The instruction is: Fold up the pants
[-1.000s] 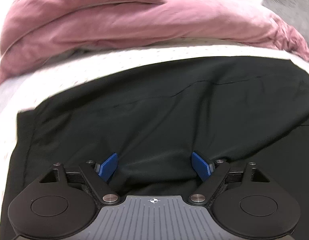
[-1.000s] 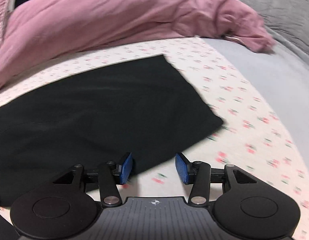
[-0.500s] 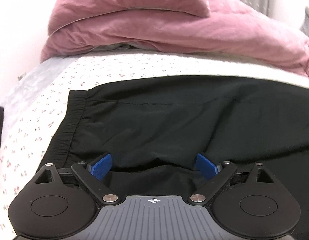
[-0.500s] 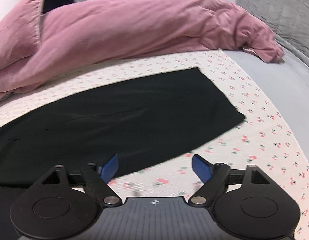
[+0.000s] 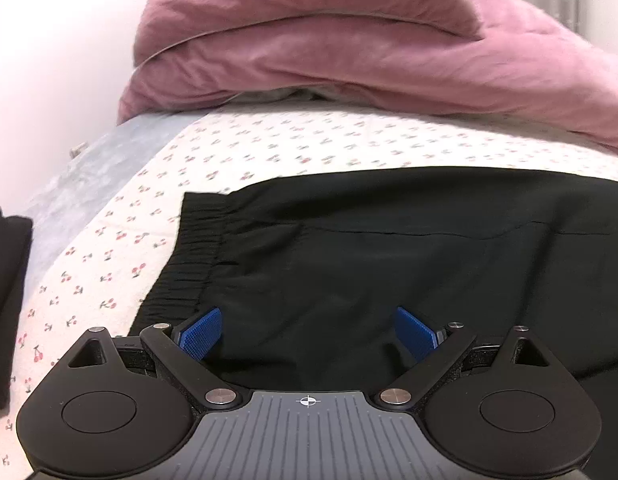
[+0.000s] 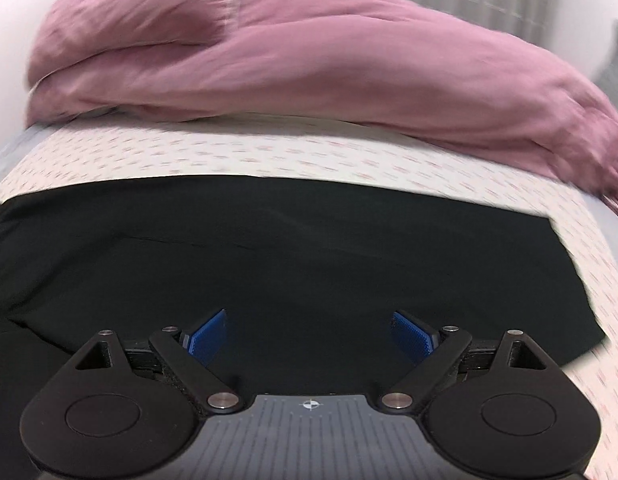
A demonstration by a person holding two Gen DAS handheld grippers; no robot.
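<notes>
Both tongs, left [image 5: 308, 334] and right [image 6: 309, 338], now gape wide over black pants [image 6: 309, 256], pink duvet [image 6: 329, 68] beyond.

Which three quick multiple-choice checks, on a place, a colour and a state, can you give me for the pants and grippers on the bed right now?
1. Where does the elastic waistband lie in the left wrist view?
A. at the pants' left end
B. under the duvet
C. off the bed

2. What colour are the pants?
A. pink
B. black
C. grey

3. How do the right gripper jaws stand?
A. clamped on the pants
B. wide open over the pants
C. shut on the sheet

Answers:
1 A, its ribbed band ends the fabric on the left.
2 B, plainly dark on the cherry-print sheet.
3 B, both blue pads stand apart, having just opened, gripping nothing.
</notes>
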